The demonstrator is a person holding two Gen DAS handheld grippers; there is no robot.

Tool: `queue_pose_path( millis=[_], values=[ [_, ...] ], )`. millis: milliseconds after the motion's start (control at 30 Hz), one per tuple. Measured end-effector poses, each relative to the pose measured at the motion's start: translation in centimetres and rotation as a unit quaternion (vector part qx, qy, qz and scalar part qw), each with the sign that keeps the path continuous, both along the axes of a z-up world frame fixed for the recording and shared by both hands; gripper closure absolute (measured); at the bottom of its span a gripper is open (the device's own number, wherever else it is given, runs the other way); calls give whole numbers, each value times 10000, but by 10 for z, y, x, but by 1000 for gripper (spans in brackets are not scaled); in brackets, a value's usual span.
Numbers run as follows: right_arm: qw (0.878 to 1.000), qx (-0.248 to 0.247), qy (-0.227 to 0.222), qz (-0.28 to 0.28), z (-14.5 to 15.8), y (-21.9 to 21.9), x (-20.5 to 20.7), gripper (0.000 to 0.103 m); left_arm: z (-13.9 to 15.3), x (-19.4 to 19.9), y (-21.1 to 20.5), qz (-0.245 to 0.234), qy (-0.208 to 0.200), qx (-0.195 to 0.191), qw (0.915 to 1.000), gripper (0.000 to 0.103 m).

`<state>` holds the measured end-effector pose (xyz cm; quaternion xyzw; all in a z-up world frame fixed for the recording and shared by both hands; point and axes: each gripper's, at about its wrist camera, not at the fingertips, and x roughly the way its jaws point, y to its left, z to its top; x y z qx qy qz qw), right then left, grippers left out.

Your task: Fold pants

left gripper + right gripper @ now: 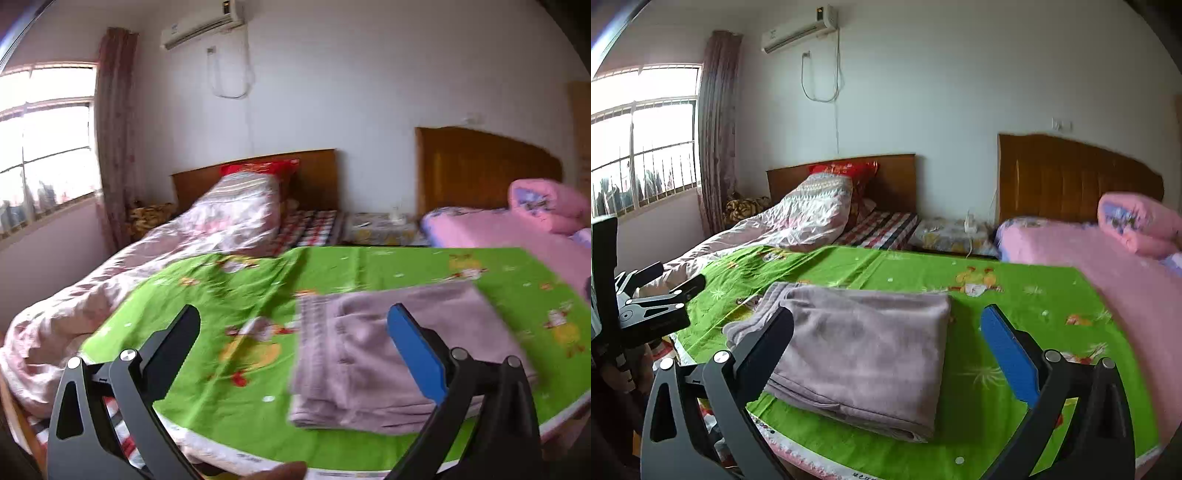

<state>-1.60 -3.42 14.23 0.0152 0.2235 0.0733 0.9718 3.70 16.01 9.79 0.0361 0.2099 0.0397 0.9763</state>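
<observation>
The left gripper [295, 325] hangs above the near edge of the green cartoon-print sheet [229, 295], its two fingers spread wide with nothing between them and touching nothing. The right gripper [888, 325] is likewise spread wide and empty, held over the same sheet [1015, 291]. The mauve pants [860, 350] lie folded into a flat rectangular stack on the sheet near its near edge, the ribbed waistband toward the left; in the left wrist view the pants [399, 354] sit right of centre. In the right wrist view the left gripper [665, 295] shows at the left edge. Beyond the sheet, a bed with a rumpled pale quilt [783, 225] and a wooden headboard [897, 177] stands far left, a pink-covered bed [1108, 258] far right. A barred window [642, 140], a curtain [718, 122] and a wall air conditioner [799, 29] fill the far left wall.
</observation>
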Motion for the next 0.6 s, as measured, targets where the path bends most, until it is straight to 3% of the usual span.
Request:
queue_pose_path(
  millis=[333,600],
  values=[
    [9896,196,1391,-315,-67,6,14,5,-52,11,-32,-405,865,-587,9937,2],
    [9860,177,1654,-107,-84,17,11,5,-74,12,-40,-438,1218,-635,9896,2]
  ],
)
